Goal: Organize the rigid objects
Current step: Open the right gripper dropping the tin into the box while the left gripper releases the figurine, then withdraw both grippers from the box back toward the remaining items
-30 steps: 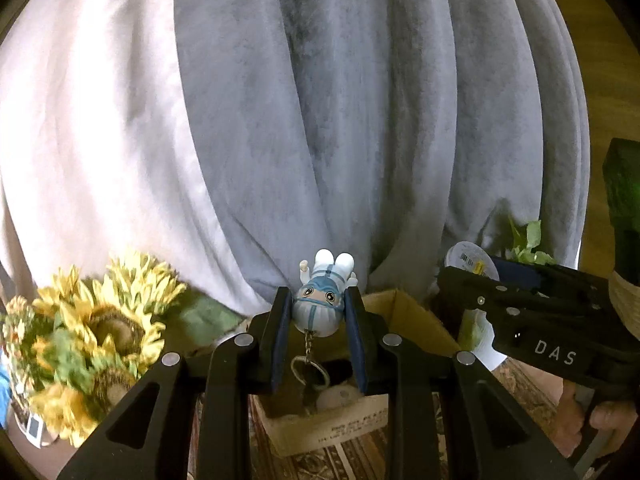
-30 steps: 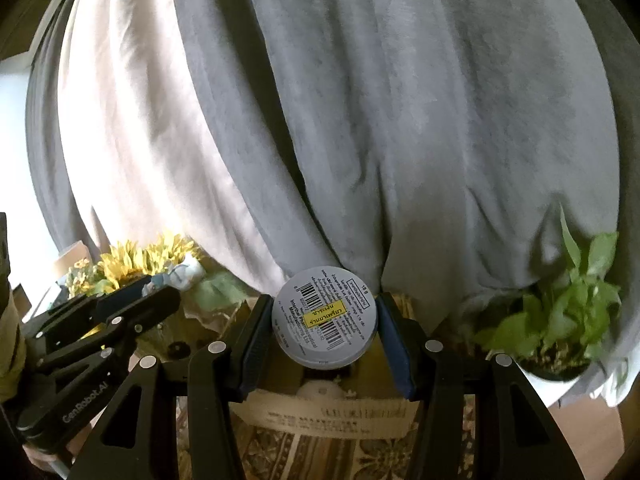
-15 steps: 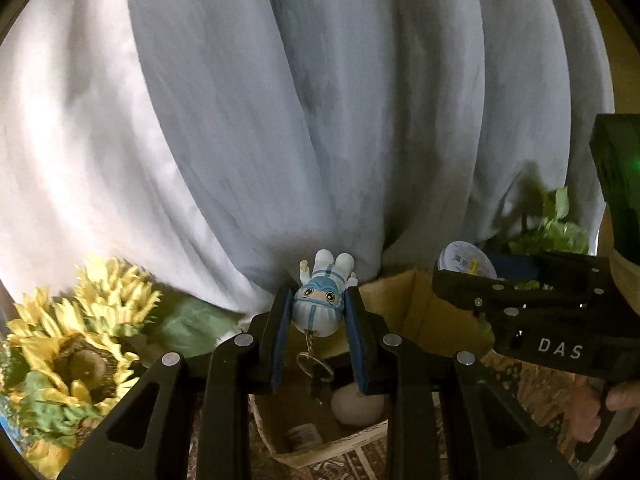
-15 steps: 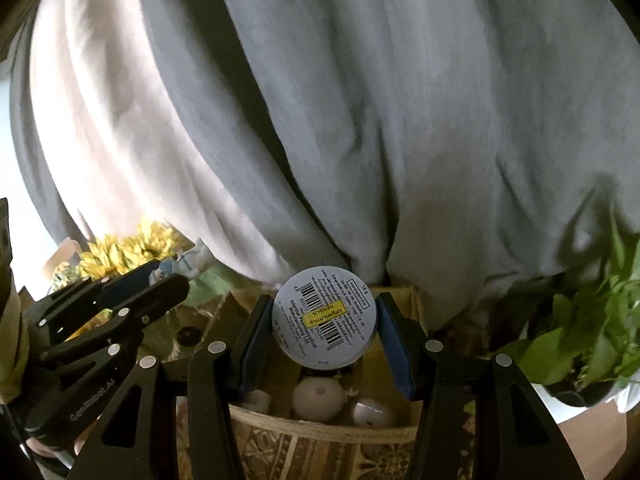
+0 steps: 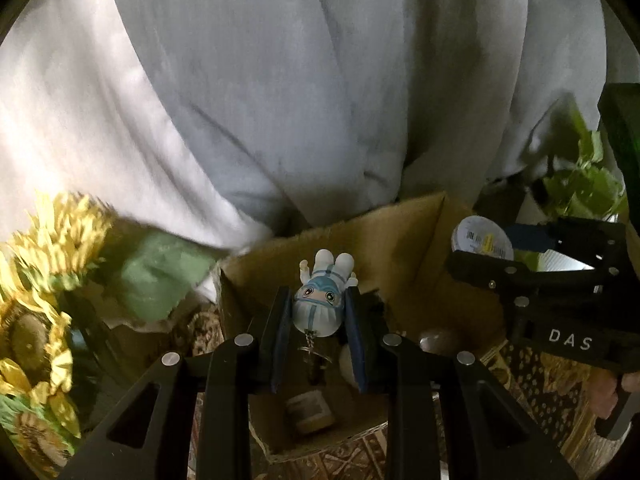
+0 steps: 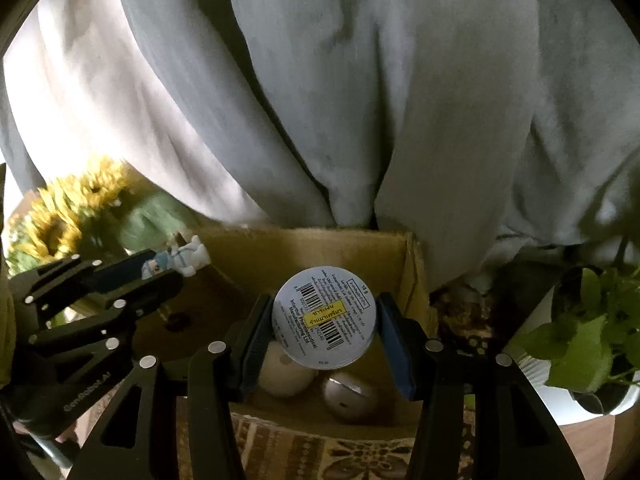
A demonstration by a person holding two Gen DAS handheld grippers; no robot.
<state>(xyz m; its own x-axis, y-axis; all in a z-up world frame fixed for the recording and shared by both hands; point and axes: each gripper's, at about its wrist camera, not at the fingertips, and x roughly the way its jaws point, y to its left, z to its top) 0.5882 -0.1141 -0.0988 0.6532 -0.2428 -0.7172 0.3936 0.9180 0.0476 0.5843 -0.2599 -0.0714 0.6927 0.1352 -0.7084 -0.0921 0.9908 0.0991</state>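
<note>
- The left hand-held gripper pinches a small white-and-blue astronaut figurine, keychain dangling, above the open cardboard box.
- The right hand-held gripper clamps a round white tin with barcodes and yellow label, over the box.

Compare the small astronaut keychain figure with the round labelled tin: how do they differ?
The astronaut keychain figure is a white-and-blue doll trailing a chain and ring; the round labelled tin is a flat disc with barcodes. The left gripper pinches the figure narrowly; the right gripper spans the wider tin. Both hang over the open cardboard box.
</note>
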